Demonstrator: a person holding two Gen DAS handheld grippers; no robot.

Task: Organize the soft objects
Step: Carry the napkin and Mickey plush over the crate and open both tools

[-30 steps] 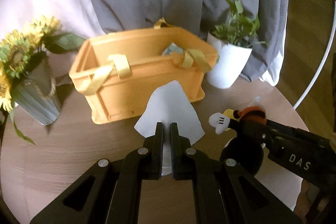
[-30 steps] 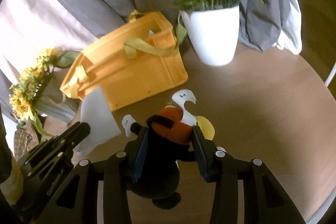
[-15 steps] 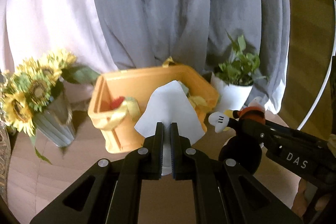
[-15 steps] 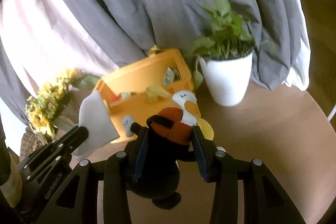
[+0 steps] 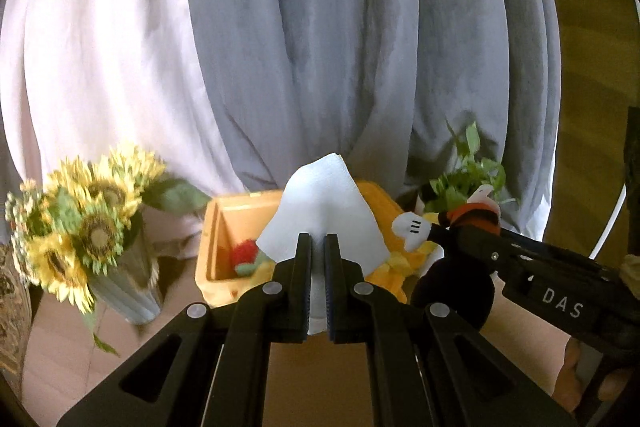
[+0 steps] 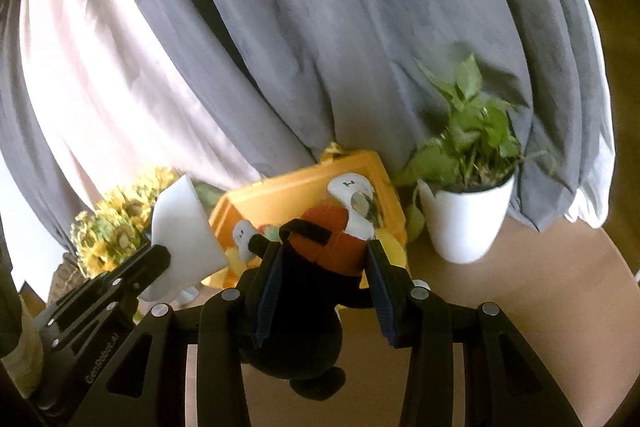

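Observation:
My left gripper (image 5: 318, 241) is shut on a white folded cloth (image 5: 320, 211) that stands up between its fingers, raised above the table before the orange basket (image 5: 224, 223). My right gripper (image 6: 322, 253) is shut on a black plush toy (image 6: 296, 319) with orange shorts and white gloves; the same plush toy (image 5: 452, 283) shows at the right of the left wrist view. The white cloth (image 6: 184, 231) and the left gripper (image 6: 158, 255) appear at the left of the right wrist view. Inside the orange basket (image 6: 304, 187) lie a red soft item (image 5: 244, 253) and other soft pieces.
A sunflower bunch in a grey vase (image 5: 80, 231) stands left of the basket. A white pot with a green plant (image 6: 468, 215) stands to its right. Grey and pale curtains (image 5: 320, 47) hang behind. The round wooden table (image 6: 540, 307) lies below.
Both grippers have risen with their loads and tilted up. The basket, vase and plant now sit lower in the views, with more curtain showing.

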